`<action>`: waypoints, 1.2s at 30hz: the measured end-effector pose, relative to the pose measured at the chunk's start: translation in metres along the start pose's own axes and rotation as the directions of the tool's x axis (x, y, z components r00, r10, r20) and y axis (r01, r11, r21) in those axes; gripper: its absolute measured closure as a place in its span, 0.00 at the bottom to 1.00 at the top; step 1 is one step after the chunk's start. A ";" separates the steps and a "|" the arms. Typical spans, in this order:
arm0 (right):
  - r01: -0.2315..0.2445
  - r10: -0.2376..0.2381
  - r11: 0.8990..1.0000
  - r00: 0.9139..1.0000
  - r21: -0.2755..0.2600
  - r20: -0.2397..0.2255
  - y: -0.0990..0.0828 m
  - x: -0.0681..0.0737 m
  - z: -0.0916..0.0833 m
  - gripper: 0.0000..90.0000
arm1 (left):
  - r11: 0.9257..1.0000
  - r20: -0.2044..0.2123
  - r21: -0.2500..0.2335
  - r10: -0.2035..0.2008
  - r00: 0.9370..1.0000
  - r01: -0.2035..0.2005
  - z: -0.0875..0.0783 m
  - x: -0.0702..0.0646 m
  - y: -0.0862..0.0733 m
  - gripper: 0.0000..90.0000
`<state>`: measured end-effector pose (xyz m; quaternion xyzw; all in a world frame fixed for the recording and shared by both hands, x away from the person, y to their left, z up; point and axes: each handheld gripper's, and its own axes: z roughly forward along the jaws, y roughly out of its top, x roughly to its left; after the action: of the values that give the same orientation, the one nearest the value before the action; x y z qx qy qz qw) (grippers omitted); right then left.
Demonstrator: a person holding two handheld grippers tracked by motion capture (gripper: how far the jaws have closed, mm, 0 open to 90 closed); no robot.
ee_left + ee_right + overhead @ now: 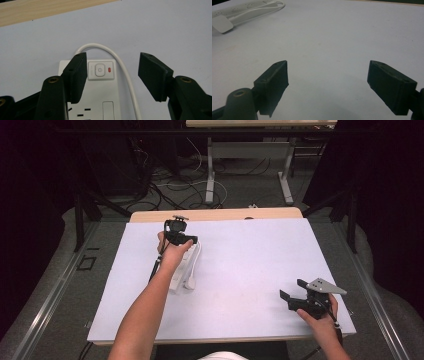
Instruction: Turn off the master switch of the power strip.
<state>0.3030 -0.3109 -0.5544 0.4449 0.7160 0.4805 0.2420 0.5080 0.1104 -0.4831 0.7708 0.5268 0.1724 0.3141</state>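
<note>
White power strip [183, 267] lies flat on the pale worktop [250, 270], left of centre, its long axis running from the far edge toward the person. Its switch end [101, 70] points away, and its cord [125, 72] loops out there and doubles back alongside the body. The left gripper [112, 72] hangs over that end, fingers [77, 75] parted astride switch and cord, pressing neither. The right gripper [295, 292] rests well apart near the worktop's right front, fingers [274, 82] wide with nothing between.
</note>
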 end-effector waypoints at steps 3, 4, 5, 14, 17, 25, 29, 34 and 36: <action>0.004 -0.004 1.000 1.000 -0.001 0.002 0.000 0.000 0.000 0.19 | 1.000 0.001 0.001 0.022 1.000 -0.022 -0.003 -0.001 0.000 0.44; -0.002 0.002 1.000 1.000 -0.010 0.008 0.000 0.000 0.000 0.19 | 1.000 0.005 -0.008 0.024 1.000 -0.024 -0.004 -0.002 0.000 0.44; -0.001 0.001 1.000 1.000 -0.006 0.004 0.000 -0.001 -0.001 0.18 | 1.000 0.005 -0.004 0.020 1.000 -0.020 -0.005 -0.003 0.000 0.44; -0.005 0.005 1.000 1.000 0.000 0.008 0.001 0.000 -0.001 0.18 | 0.999 0.037 -0.013 0.043 0.998 -0.043 -0.019 -0.007 0.001 0.42; -0.009 0.009 1.000 1.000 -0.006 0.002 0.001 0.000 -0.001 0.19 | 0.998 0.038 -0.009 0.056 0.998 -0.056 -0.023 -0.009 0.000 0.42; -0.012 0.012 1.000 1.000 -0.006 0.002 0.000 0.000 -0.001 0.19 | 0.995 0.066 0.022 0.097 0.993 -0.099 -0.029 -0.012 -0.002 0.42; -0.006 0.006 1.000 1.000 0.001 0.006 0.001 0.000 -0.002 0.19 | 0.994 0.083 -0.004 0.106 0.991 -0.106 -0.036 -0.014 -0.002 0.40; -0.009 0.009 1.000 1.000 0.001 0.005 0.001 0.000 -0.002 0.19 | 0.993 0.097 -0.022 0.118 0.988 -0.116 -0.044 -0.019 -0.003 0.33; -0.009 0.009 1.000 1.000 0.000 0.008 0.001 0.001 -0.001 0.18 | 0.993 0.104 -0.027 0.119 0.987 -0.116 -0.046 -0.021 -0.004 0.28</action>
<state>0.3020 -0.3109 -0.5530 0.4498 0.7131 0.4799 0.2426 0.4697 0.1059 -0.4497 0.8052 0.4612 0.1550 0.3390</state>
